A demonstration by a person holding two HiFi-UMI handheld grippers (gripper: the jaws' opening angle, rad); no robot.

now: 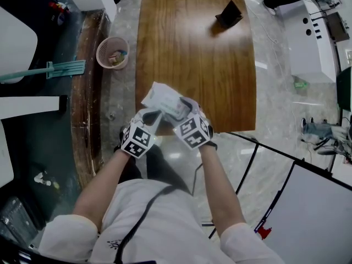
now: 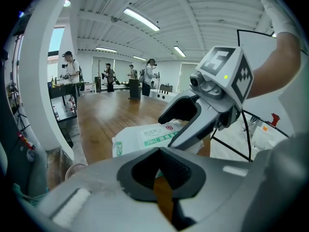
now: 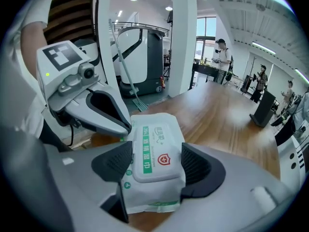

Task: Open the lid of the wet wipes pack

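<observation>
- Wet wipes pack (image 3: 154, 197) is held over the table's (image 1: 187, 48) near end, pinched across its narrow width by the right gripper (image 3: 157, 163).
- Left gripper (image 2: 161, 173), jaws almost together, touches the pack's corner beside the lid (image 3: 155, 146).

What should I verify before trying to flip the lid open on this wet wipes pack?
1. Right tool hold on the wet wipes pack: a pad presses each long side. Ok.
2. Lid state: flat and closed, with its top face uncovered. Ok.
3. Left tool position: its tips are together and sit against the lid's left edge. Ok.
4. Left tool's catch on the lid's lip: the contact spot is not visible in either gripper view. Cannot tell.
5. Room for the lid to swing: nothing lies over it, and only the wooden table is beyond the pack. Ok.
</observation>
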